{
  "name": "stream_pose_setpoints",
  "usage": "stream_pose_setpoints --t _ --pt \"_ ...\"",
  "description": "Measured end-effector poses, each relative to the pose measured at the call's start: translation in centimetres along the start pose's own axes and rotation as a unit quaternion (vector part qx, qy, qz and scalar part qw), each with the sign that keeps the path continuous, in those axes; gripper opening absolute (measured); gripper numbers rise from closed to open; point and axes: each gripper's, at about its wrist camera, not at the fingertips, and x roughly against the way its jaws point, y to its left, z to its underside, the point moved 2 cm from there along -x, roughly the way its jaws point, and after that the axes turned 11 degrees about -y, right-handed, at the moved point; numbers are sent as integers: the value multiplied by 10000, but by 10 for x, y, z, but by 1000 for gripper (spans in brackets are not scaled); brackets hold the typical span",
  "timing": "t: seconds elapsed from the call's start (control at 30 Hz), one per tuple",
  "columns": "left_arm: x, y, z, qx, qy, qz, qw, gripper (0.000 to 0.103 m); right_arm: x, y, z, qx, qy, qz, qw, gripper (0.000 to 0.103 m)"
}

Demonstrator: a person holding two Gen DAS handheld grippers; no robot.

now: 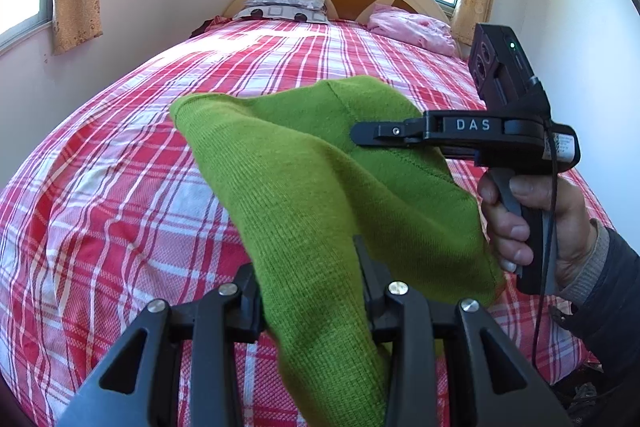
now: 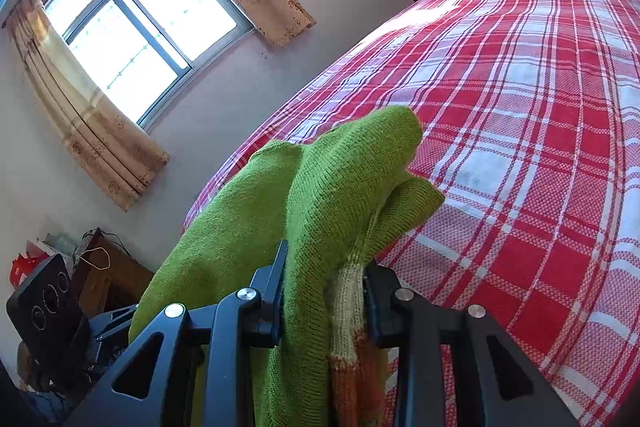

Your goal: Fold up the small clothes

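Observation:
A small green knitted garment point(image 1: 304, 171) hangs in the air above the bed, stretched between both grippers. My left gripper point(image 1: 310, 291) is shut on one end of it. My right gripper point(image 1: 360, 133) shows side-on in the left wrist view, held by a hand, shut on the other edge. In the right wrist view the right gripper point(image 2: 324, 291) is shut on the green garment point(image 2: 340, 187), where a cream and orange striped band point(image 2: 346, 323) shows between the fingers. The left gripper's body point(image 2: 48, 307) shows at lower left.
The bed point(image 1: 120, 155) has a red and white plaid cover. A grey patterned pillow point(image 1: 286, 9) and a pink bundle point(image 1: 414, 27) lie by the headboard. Curtained windows point(image 2: 148, 23) stand to the left. A wooden stand with clutter point(image 2: 100, 275) is beside the bed.

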Motion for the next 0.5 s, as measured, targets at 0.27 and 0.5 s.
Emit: stream_pose_setpoints --t 0.27,0.5 --pt "0 15 14 137 117 -64 9998 37 -20 8 8 18 165 -36 9999 32" --pt "-4 17 27 57 176 -149 9997 37 -25 2 11 -92 221 10 9997 32"
